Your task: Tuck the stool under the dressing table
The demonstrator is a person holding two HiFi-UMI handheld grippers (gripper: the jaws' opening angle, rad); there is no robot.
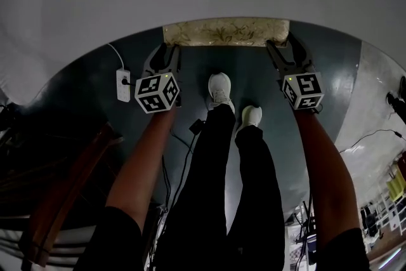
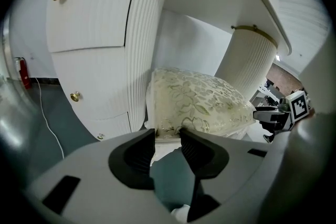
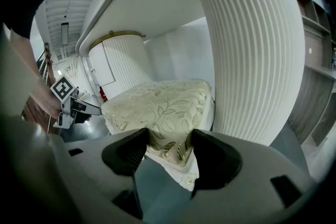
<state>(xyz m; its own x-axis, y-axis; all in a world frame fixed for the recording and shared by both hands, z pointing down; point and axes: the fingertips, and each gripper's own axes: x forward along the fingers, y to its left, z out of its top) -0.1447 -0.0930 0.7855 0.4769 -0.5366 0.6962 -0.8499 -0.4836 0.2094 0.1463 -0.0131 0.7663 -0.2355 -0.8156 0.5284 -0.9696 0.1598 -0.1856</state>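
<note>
Black-trousered legs (image 1: 222,200) and bare forearms (image 1: 143,162) fill the foreground (the person stands in white trainers (image 1: 219,89) on a dark teal floor (image 1: 330,73)). The right gripper (image 3: 169,139) clamps the near right corner of the cream leaf-patterned padded stool (image 3: 157,105). The left gripper (image 2: 167,136) has its jaws apart at the other near corner, with the seat's edge in the gap. The stool sits between the ribbed columns of the white dressing table (image 2: 149,34), mostly beneath its top.
</note>
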